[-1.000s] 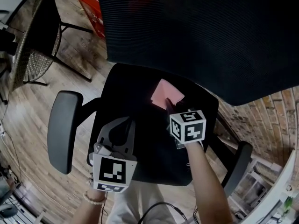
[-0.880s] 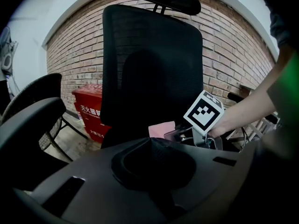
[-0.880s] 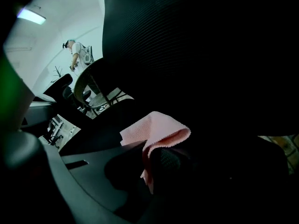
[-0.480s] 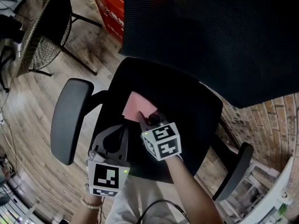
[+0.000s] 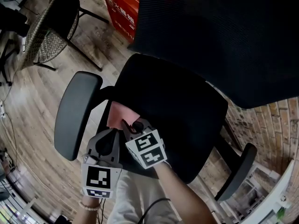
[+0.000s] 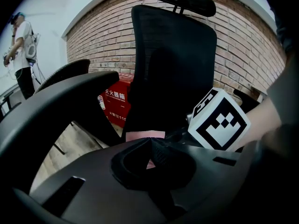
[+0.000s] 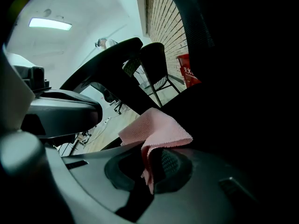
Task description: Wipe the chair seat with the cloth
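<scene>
A pink cloth (image 5: 118, 115) lies flat on the front left part of the black chair seat (image 5: 173, 106), close to the seat's left edge. My right gripper (image 5: 127, 125) is shut on the cloth's near edge; in the right gripper view the cloth (image 7: 154, 132) folds down between the closed jaws. My left gripper (image 5: 108, 139) hovers just left of it at the seat's front left corner, jaws shut with nothing in them. In the left gripper view the cloth (image 6: 144, 135) shows beyond the jaws, beside the right gripper's marker cube (image 6: 217, 121).
The chair's mesh backrest (image 5: 224, 31) fills the top right. A grey armrest (image 5: 74, 113) stands left of the seat, another armrest (image 5: 238, 171) at the right. A red box (image 5: 124, 6) and a wicker chair (image 5: 44, 27) stand on the wooden floor behind.
My right gripper has dragged the pink cloth from the middle of the seat to its front left part. The left gripper has stayed near the seat's front left corner.
</scene>
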Motion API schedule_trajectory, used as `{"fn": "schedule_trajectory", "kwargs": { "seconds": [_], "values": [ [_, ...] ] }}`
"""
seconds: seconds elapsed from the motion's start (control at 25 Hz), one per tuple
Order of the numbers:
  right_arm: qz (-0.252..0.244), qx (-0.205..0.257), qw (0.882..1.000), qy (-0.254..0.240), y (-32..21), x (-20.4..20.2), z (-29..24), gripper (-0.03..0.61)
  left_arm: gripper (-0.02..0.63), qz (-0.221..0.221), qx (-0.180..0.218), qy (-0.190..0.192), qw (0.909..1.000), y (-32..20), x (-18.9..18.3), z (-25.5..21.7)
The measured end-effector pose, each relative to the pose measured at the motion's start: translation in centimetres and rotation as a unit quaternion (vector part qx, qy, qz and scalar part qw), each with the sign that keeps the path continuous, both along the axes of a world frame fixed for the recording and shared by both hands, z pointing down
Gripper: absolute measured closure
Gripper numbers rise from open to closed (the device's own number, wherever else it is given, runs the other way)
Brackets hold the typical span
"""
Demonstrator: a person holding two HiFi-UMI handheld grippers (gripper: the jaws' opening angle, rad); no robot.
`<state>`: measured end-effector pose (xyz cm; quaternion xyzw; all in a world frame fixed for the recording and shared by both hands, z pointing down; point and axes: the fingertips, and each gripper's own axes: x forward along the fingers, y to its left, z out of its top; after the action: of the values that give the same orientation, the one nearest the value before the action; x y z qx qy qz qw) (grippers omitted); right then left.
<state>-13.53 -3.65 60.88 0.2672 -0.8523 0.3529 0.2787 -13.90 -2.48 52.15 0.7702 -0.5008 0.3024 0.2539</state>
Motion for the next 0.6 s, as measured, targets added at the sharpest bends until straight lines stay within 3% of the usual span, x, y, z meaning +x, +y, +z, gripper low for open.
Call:
{"fn": "schedule_trajectory", "kwargs": {
  "seconds": [0.28, 0.6],
  "values": [
    [0.014, 0.008, 1.0, 0.019, -0.8, 2.1, 0.4, 0.528, 0.595, 0.018, 0.009, 0.002, 0.9998, -0.8, 1.5, -0.2],
    [0.074, 0.011, 0.995, 0.06, -2.8, 9.3, 1.6, 0.528, 0.595, 0.064, 0.027, 0.021, 0.9974, -2.8, 6.0, -0.7]
  ]
}}
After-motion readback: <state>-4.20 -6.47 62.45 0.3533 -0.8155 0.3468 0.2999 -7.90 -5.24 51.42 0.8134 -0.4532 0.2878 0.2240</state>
